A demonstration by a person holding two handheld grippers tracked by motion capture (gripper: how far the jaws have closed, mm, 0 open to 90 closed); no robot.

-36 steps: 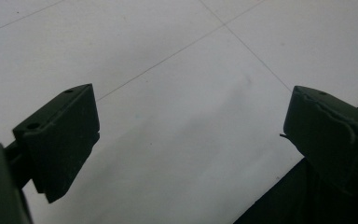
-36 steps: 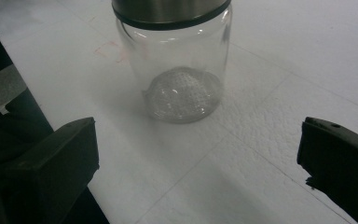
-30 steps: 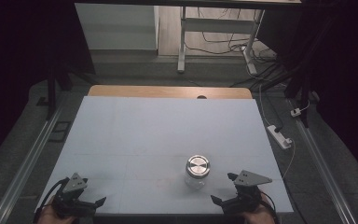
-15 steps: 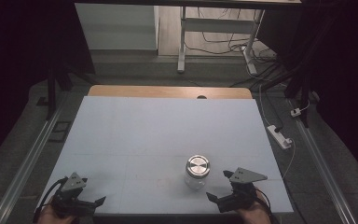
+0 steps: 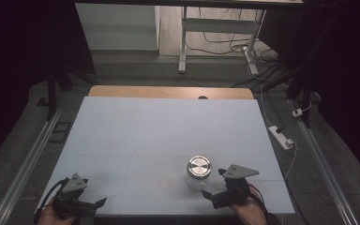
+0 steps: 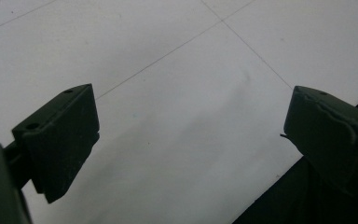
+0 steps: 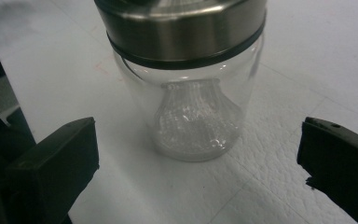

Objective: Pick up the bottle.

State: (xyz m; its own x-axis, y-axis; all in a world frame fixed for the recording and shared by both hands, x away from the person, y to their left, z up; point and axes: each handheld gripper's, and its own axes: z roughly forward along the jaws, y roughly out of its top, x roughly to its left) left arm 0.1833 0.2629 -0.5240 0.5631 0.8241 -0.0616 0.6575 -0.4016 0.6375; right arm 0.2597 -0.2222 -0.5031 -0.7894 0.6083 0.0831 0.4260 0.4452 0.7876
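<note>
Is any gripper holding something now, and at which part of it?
Nothing is held. The right gripper stands open just before the glass jar, apart from it; the left gripper is open over bare table.

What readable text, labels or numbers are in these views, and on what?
None can be read.
Glass jar and its steel lid: no label, brand or marking shows.
White table cover: only thin seam lines.
Left gripper and right gripper: plain black, no lettering.

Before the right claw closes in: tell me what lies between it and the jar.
Nothing. In the right gripper view, bare white table runs from the open right claw up to the jar. The high view agrees.
</note>
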